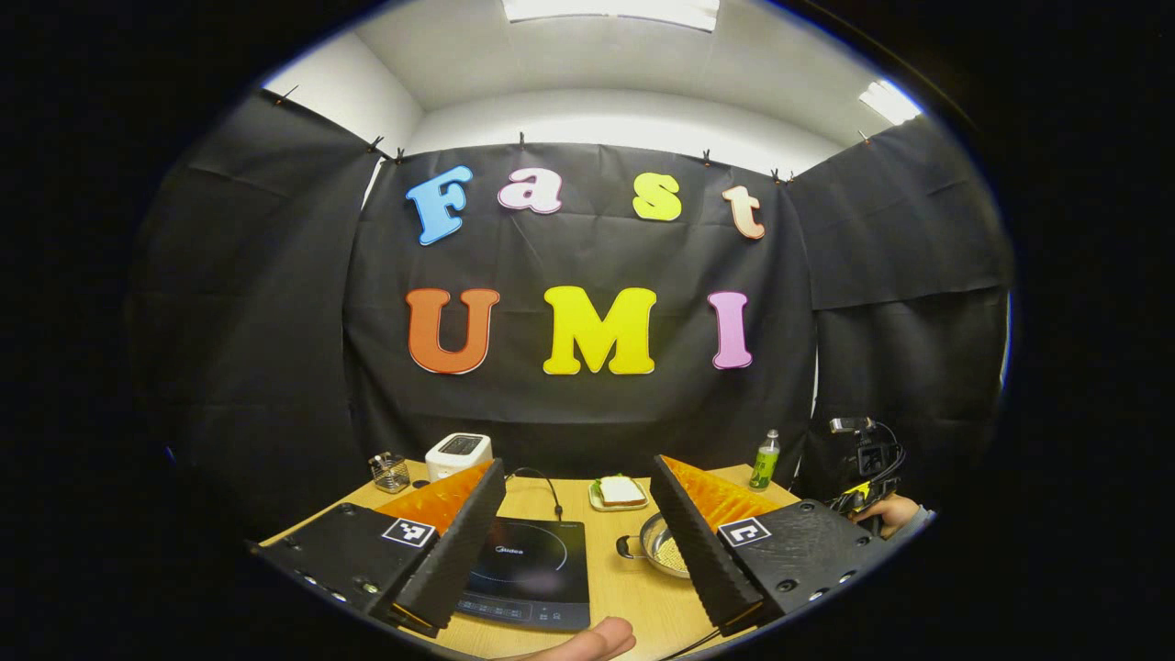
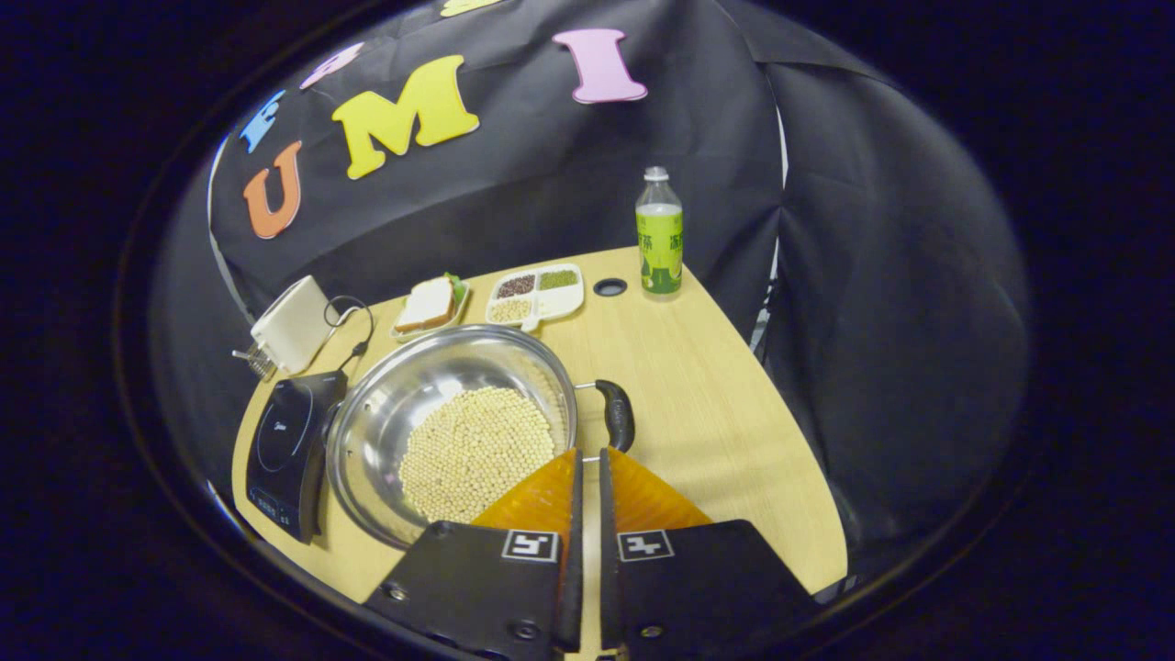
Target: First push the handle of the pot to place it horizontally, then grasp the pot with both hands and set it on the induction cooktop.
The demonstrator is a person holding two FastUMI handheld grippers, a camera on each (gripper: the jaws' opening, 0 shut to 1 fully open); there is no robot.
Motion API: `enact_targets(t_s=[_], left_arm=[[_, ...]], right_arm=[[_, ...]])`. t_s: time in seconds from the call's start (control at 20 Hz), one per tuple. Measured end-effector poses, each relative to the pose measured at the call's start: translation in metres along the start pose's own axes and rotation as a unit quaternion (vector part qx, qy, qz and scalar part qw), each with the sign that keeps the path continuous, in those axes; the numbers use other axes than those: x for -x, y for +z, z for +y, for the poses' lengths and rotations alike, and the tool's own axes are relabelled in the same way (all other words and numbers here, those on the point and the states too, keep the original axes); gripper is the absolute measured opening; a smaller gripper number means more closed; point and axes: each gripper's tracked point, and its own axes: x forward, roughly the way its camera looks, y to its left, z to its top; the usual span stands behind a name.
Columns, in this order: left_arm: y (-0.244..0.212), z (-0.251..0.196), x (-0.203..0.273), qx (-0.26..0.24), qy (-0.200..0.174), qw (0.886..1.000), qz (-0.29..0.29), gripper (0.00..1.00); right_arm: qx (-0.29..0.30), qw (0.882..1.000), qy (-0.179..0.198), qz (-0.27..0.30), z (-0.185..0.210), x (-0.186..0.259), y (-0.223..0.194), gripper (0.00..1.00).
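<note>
you are on the first step; the pot (image 2: 450, 431) of beans sits just beside the induction cooktop (image 2: 286, 450); your right gripper (image 2: 588, 468), clenched empty, hangs near the pot's handle (image 2: 617, 413), ready to push it; your left gripper (image 1: 578, 514) waits released above the cooktop.

The induction cooktop (image 1: 528, 571) bears a "Midea" logo.

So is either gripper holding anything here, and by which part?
Nothing is held. The left gripper is open above the table. The right gripper has its fingers nearly closed beside the pot handle, with nothing between them.
</note>
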Motion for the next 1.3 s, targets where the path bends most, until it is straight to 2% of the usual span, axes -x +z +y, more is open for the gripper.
enact_targets(t_s=[0.05, 0.15, 0.2, 0.3, 0.5, 0.7, 0.9, 1.05, 1.3], left_arm=[[-0.003, -0.003, -0.002, 0.006, -0.004, 1.000, 0.003, 0.96], [-0.011, -0.012, -0.009, 0.016, -0.013, 1.000, 0.015, 0.96], [-0.017, -0.016, -0.014, 0.021, -0.017, 0.999, 0.025, 0.95], [-0.028, -0.027, -0.026, 0.028, -0.029, 0.998, 0.048, 0.95], [-0.067, -0.045, -0.063, 0.029, -0.043, 0.992, 0.112, 0.95], [-0.112, -0.064, -0.101, 0.025, -0.060, 0.981, 0.183, 0.95], [-0.160, -0.077, -0.138, 0.027, -0.073, 0.964, 0.255, 0.95], [-0.200, -0.084, -0.160, 0.025, -0.073, 0.946, 0.315, 0.95], [-0.262, -0.090, -0.191, 0.033, -0.079, 0.904, 0.419, 0.96]], right_arm=[[0.005, 1.000, -0.001, -0.010, 0.000, 0.008, 0.004, 0.15], [0.011, 1.000, 0.004, -0.026, 0.005, 0.023, 0.013, 0.35], [0.018, 0.999, 0.002, -0.032, 0.003, 0.029, 0.016, 0.50], [0.030, 0.999, -0.002, -0.040, 0.003, 0.036, 0.022, 0.71], [0.028, 0.999, 0.004, -0.039, 0.003, 0.045, 0.032, 0.80], [0.031, 0.999, 0.005, -0.029, -0.001, 0.045, 0.044, 0.80], [0.041, 0.999, 0.015, -0.004, 0.002, 0.038, 0.048, 0.80], [0.050, 0.998, 0.024, 0.020, 0.004, 0.024, 0.047, 0.80], [0.037, 0.995, 0.037, 0.080, 0.000, -0.010, 0.038, 0.81]])
